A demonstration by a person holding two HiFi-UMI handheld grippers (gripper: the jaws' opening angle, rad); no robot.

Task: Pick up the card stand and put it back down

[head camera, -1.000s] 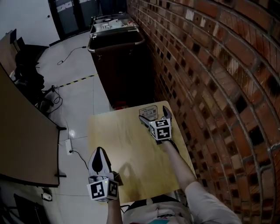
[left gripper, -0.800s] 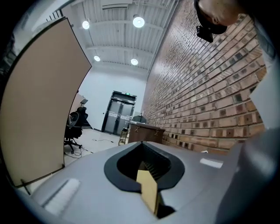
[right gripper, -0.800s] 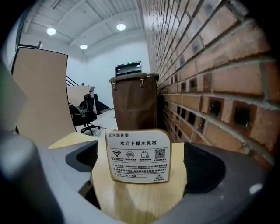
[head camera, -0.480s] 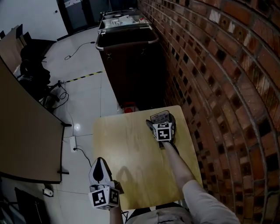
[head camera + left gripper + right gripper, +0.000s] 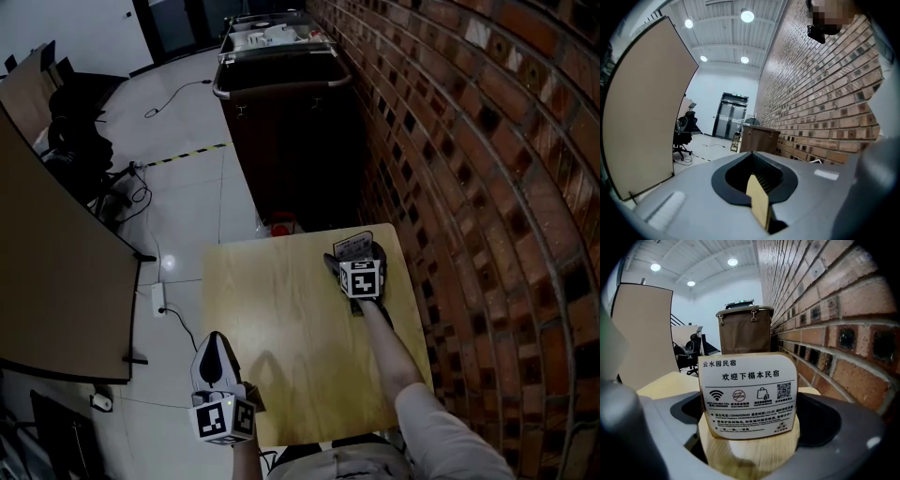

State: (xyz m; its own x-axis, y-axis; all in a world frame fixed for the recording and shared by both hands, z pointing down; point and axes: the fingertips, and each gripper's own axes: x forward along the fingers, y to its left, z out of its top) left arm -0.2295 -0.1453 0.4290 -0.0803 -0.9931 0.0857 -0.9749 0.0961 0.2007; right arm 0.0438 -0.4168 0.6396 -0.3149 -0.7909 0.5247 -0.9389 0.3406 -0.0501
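Gripping the card stand [image 5: 352,246]

Right tool [image 5: 356,253] clamps its wooden base at the counter's [image 5: 281,328] 1 o'clock; brick wall [image 5: 487,187] close at 3, dark cart [image 5: 291,141] at 12. Left tool [image 5: 214,342], closed and empty, hangs at 7 o'clock.

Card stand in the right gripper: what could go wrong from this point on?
The right gripper holds the card stand only by its round wooden base, low down, with the card rising above, so it could twist or tip in the fingers. It is at the far right corner of the table, close to the brick wall. A careless lift or set-down might knock the wall or land it off the edge.
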